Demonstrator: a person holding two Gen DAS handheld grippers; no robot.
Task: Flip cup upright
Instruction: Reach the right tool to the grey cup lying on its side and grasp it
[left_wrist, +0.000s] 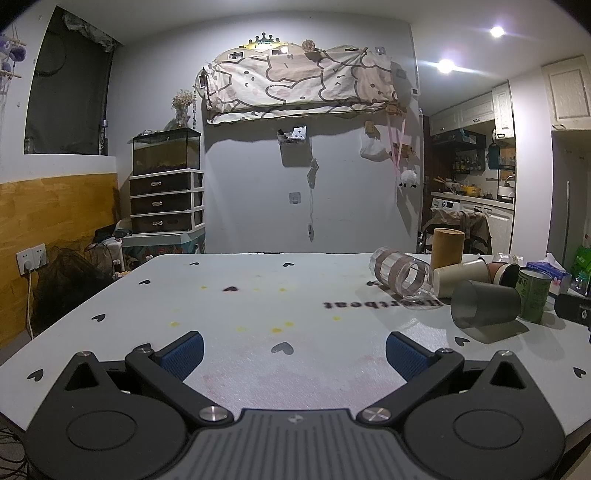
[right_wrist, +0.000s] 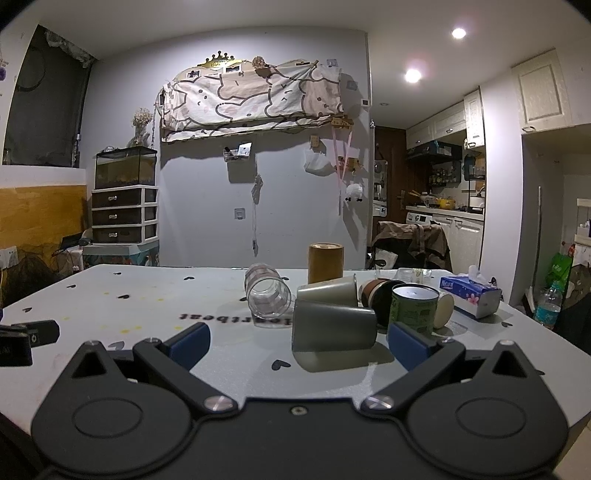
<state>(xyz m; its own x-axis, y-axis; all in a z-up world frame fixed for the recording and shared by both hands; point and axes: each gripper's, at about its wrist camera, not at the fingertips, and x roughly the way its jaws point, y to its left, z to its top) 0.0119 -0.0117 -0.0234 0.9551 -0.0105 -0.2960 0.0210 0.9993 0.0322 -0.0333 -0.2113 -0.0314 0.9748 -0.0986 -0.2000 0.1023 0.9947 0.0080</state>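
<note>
The right gripper is wide open near the grey cup, which lies on its side. The left gripper is open too, holding nothing.

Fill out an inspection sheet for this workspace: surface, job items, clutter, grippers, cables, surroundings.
Surface: white table with black heart prints, yellow spots and faint pink stains.
Job's things: grey frosted plastic cup on its side, nearest the right gripper; clear banded glass, beige paper cup and brown paper cup also lying down.
Clutter: green tin can and tan cardboard tube, both upright; blue tissue pack.
Grippers: left gripper open, empty, over bare table; right gripper open, empty, facing the grey cup.
Cables: white cord hanging from the wall socket.
Surroundings: fish tank on a drawer unit, kitchen on the right.
</note>
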